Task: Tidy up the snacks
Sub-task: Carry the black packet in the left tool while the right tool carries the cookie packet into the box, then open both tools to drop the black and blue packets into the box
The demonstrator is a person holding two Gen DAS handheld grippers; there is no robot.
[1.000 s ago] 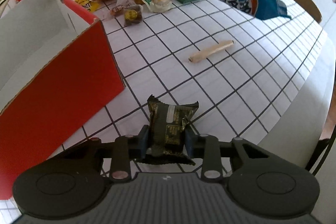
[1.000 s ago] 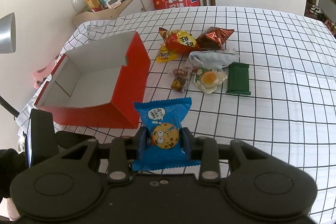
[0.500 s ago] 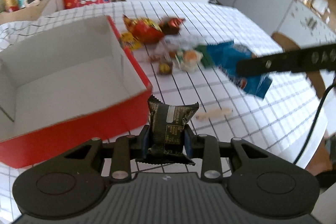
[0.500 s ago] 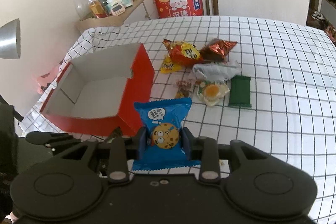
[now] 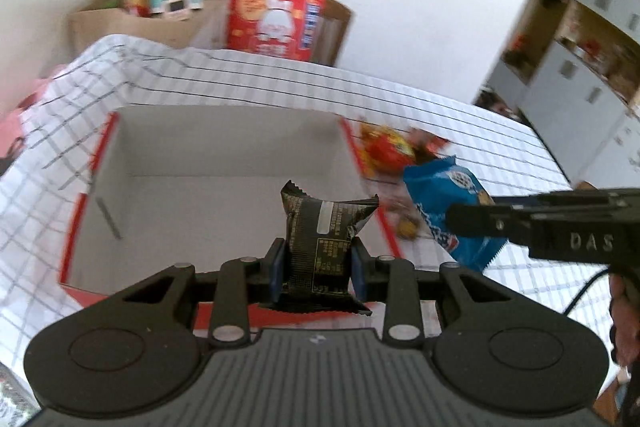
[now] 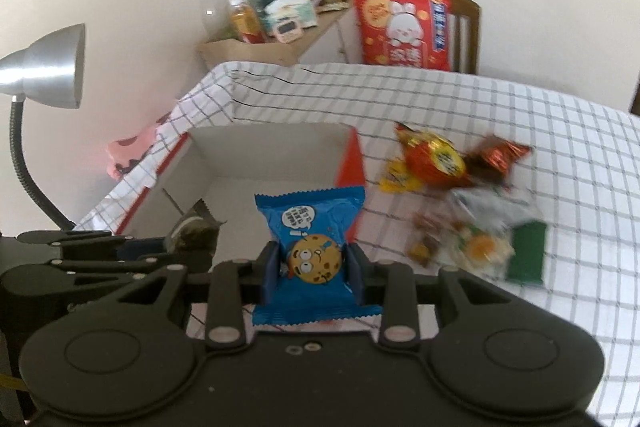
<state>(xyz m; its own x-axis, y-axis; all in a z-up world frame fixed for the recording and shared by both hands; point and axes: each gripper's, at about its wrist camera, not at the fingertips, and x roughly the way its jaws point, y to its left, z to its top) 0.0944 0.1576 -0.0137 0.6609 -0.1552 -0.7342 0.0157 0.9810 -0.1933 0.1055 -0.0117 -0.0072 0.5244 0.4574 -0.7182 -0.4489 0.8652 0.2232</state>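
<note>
While the left claw (image 5: pixel 318 269) pinches a black packet (image 5: pixel 320 251), the right claw (image 6: pixel 314 277) clamps a blue cookie packet (image 6: pixel 312 227).

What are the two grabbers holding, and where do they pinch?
Left gripper pinches a black foil snack packet by its lower sides. Right gripper pinches a blue cookie packet likewise.

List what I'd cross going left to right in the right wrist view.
Desk lamp → red box → blue cookie packet → orange foil snack → dark green packet.
</note>
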